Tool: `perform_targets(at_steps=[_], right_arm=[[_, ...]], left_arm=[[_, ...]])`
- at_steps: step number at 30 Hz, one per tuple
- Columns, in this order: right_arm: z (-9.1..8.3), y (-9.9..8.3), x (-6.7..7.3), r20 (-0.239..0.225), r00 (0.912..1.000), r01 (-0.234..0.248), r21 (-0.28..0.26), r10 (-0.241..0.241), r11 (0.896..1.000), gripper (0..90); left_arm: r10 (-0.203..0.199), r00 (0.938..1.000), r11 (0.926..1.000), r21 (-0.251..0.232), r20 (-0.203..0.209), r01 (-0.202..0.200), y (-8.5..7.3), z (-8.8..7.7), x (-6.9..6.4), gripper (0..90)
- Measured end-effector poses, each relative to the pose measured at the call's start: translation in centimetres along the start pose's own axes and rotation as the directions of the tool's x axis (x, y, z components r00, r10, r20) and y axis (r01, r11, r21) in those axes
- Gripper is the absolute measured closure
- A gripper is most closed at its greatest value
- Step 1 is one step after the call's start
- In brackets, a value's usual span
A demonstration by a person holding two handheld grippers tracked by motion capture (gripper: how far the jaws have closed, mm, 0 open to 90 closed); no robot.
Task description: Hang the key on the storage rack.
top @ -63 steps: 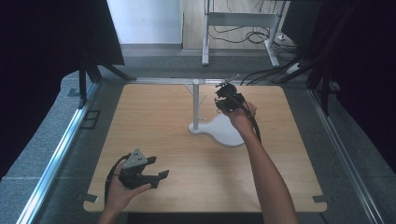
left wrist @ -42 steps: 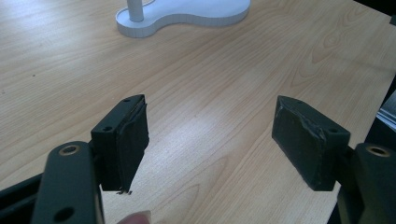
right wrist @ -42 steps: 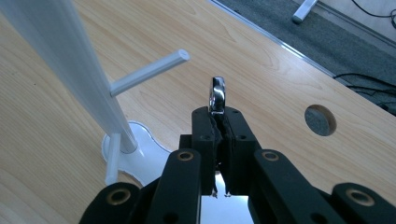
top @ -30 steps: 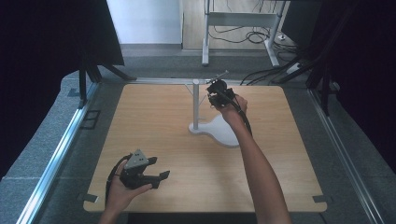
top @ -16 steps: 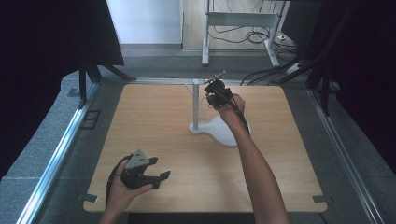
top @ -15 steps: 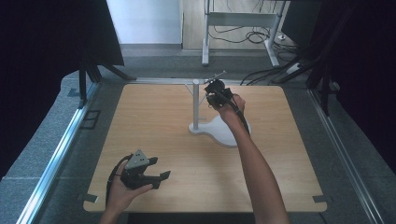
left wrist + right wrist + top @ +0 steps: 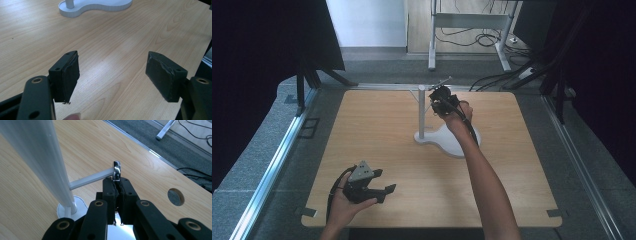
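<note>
A white stand has a flat base [image 7: 452, 140], an upright post [image 7: 421, 112] and a thin side peg [image 7: 90, 178]. At the far middle of the table, beside the post's top, my right gripper [image 7: 443, 97] is shut on a shiny metal piece [image 7: 116, 170]. Its looped end sits at the peg's tip, just above the closed jaws [image 7: 116, 181]. Whether the loop is over the peg I cannot tell. Near the table's front left, my left gripper [image 7: 383, 181] is held low over the wood, open [image 7: 112, 72], with nothing between its pads.
The wooden table [image 7: 377, 130] has a round cable hole [image 7: 176, 196] beyond the right gripper. A metal rail [image 7: 277, 165] runs along the left edge. Past the far edge stand a white frame's legs [image 7: 432, 45] and floor cables [image 7: 512, 75].
Since the oldest frame my right gripper has shifted a little left, closer to the post's top, and has held still for the last second. The left gripper has barely moved.
</note>
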State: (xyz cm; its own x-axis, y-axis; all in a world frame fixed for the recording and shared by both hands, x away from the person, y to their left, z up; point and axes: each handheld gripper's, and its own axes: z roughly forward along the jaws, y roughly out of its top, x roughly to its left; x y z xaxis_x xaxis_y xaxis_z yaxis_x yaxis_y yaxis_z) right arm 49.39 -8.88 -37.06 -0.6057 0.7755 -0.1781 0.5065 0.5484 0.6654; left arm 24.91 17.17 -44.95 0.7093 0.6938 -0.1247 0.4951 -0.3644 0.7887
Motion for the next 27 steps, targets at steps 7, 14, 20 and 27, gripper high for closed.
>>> perform_targets(at_steps=[7,14,20,27], right_arm=[[-0.09,0.05,0.35,0.016,0.9997,0.02,0.002,-0.02,1.0,84.3],[-0.08,-0.05,0.5,0.026,0.9994,0.023,-0.001,-0.023,1.0,84.2],[-0.05,-0.11,0.72,0.037,0.9988,0.032,-0.002,-0.032,0.999,84.1],[-0.15,-0.08,1.01,0.041,0.998,0.048,0.004,-0.048,0.999,83.8]], left_arm=[[0.002,1.0,1.0,0.001,0.001,-0.002,0.01,0.06,-0.05,27.7],[0.002,1.0,1.0,0.003,0.002,-0.002,0.0,0.11,-0.07,27.7],[0.003,1.0,1.0,0.004,0.003,-0.003,0.01,0.11,-0.08,27.7],[0.002,1.0,1.0,0.004,0.003,-0.002,-0.01,0.13,-0.06,27.7]])
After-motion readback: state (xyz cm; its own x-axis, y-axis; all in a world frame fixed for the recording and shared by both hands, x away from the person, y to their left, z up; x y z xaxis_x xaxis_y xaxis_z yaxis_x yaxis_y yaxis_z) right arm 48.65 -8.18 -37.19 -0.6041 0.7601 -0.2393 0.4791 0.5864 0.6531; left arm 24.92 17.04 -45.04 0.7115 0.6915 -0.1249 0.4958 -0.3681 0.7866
